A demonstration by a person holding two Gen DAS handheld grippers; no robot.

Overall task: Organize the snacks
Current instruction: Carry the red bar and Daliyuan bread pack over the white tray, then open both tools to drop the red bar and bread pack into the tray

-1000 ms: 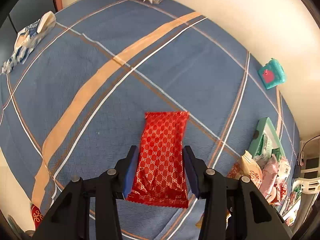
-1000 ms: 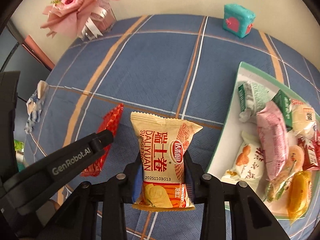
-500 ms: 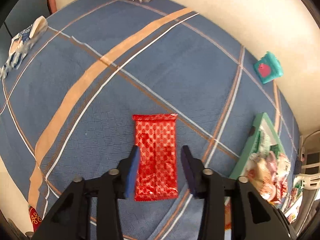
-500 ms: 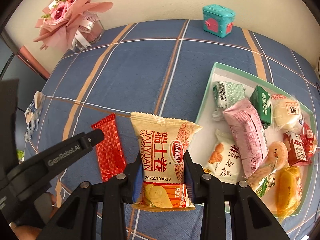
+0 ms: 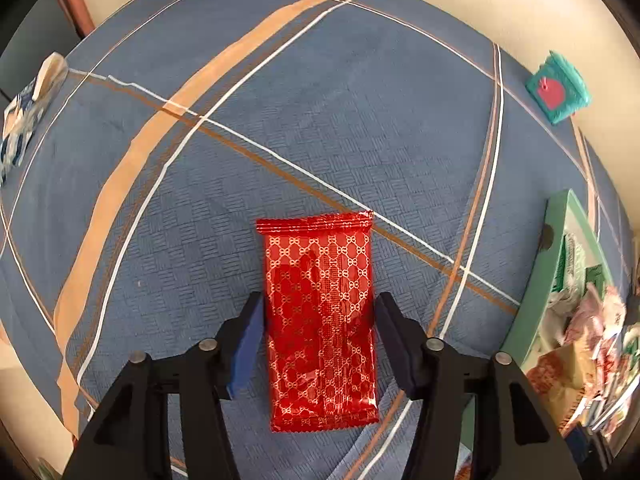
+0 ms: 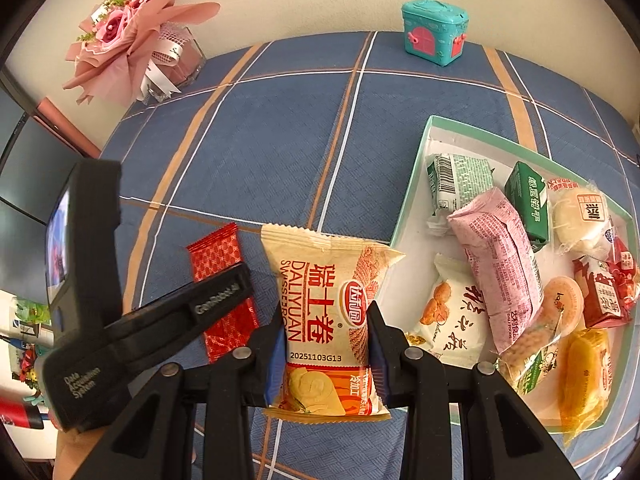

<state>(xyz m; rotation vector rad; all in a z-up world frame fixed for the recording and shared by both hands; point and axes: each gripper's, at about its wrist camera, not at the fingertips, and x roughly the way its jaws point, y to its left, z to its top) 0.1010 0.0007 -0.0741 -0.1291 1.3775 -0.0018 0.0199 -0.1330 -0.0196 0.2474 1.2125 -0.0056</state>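
Note:
A red foil snack packet [image 5: 320, 312] lies flat on the blue plaid tablecloth [image 5: 320, 128]. My left gripper [image 5: 319, 304] points down over it, one finger on each long side. Its jaws are opening and the pads stand just clear of the foil. My right gripper [image 6: 326, 312] is shut on a beige Swiss roll packet [image 6: 320, 276], held above the cloth beside the green-rimmed tray [image 6: 412, 184]. In the right wrist view the red packet [image 6: 216, 252] shows under one of the left gripper's fingers [image 6: 224, 292]. Several wrapped snacks lie in the tray.
The tray's rim [image 5: 556, 240] is to the right of the red packet. A teal toy box [image 6: 434, 32] stands at the back by the wall and a pink bouquet [image 6: 128, 36] at the back left. A blue-white packet [image 5: 24, 120] lies at the table's left edge.
The red packet left the left jaws and now lies flat on the cloth. The left gripper came down around it with its jaws wider. The right gripper shifted a little, showing more of the tray.

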